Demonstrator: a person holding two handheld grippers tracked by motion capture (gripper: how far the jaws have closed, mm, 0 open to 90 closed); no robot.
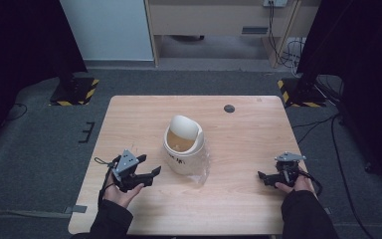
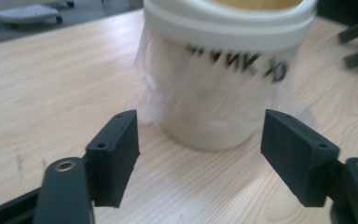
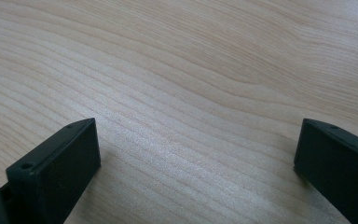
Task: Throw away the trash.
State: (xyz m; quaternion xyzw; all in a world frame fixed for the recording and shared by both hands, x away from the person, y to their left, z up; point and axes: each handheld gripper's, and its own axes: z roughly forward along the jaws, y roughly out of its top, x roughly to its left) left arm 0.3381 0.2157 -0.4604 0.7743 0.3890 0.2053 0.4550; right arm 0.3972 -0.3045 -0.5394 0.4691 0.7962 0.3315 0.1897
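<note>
Table [image 1: 238, 209]: your landmark, the bin, stands upright near its middle.
Bin [image 1: 184, 145]: white, a clear bag [image 2: 168, 88] draped down its wall; it lies just right of your left gripper, which is much the nearer.
Left gripper [image 1: 149, 177]: jaws spread wide, empty, aimed at the bin's base.
Right gripper [image 1: 262, 177]: well right of the bin, jaws wide, holding nothing.

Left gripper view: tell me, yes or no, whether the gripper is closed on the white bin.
No, the left gripper stands open, its pads short of the white bin with bare table between them.
</note>
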